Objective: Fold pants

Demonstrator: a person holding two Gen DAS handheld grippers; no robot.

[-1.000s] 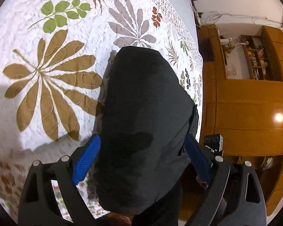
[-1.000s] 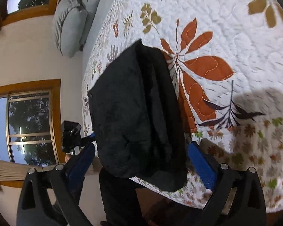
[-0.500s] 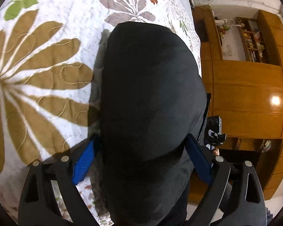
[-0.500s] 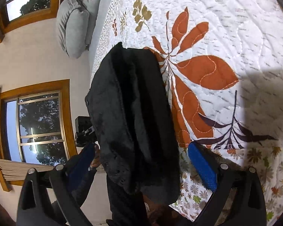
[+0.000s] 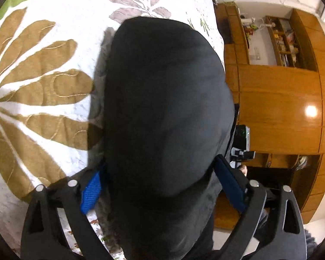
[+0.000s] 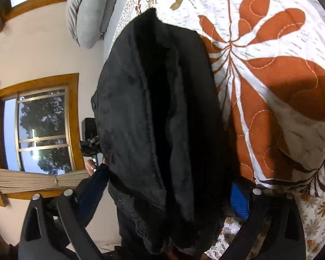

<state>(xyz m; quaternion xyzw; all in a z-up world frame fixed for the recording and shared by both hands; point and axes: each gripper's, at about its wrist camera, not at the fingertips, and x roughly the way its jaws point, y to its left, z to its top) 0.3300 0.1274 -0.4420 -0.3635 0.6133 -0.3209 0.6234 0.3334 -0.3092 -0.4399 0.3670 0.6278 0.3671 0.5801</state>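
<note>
Each gripper, the left gripper [image 5: 160, 179] and the right gripper [image 6: 169, 186], has two black plastic arms with long holes cut in them. Round silver screws sit on the arms. The fingers [image 5: 90, 191] wear bumpy blue pads.

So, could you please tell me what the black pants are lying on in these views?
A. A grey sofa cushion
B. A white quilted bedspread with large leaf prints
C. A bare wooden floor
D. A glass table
B: the black pants lie on the white quilted bedspread, whose tan and orange leaf prints show beside them in both wrist views.
</note>
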